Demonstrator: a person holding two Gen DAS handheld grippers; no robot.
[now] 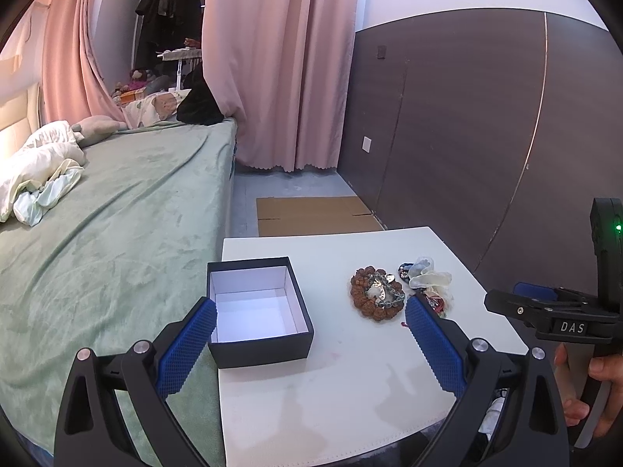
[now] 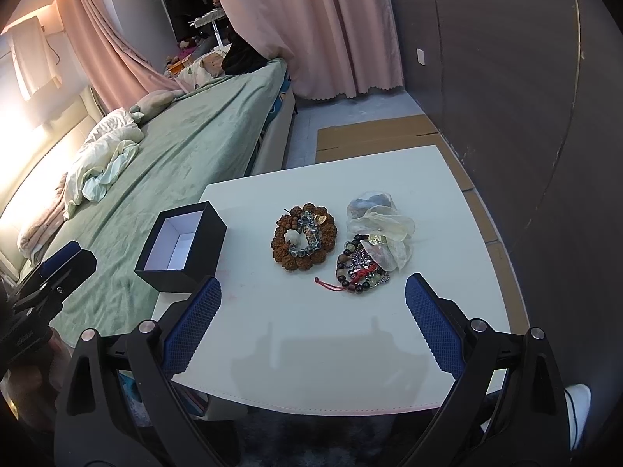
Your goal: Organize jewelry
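An open black box (image 1: 260,309) with a white, empty inside stands at the left edge of the white table (image 1: 338,401); it also shows in the right wrist view (image 2: 183,247). A brown bead bracelet (image 1: 375,294) with smaller jewelry inside its ring lies right of the box, also in the right wrist view (image 2: 304,236). A pile of beads, a red cord and shell pieces (image 2: 370,257) lies beside it. My left gripper (image 1: 310,311) is open and empty above the table's near side. My right gripper (image 2: 313,292) is open and empty, just short of the pile.
A bed with a green cover (image 1: 117,225) runs along the table's left side. A dark wood wall (image 1: 486,116) stands to the right. Flat cardboard (image 1: 311,216) lies on the floor beyond the table. Pink curtains (image 1: 280,58) hang at the back.
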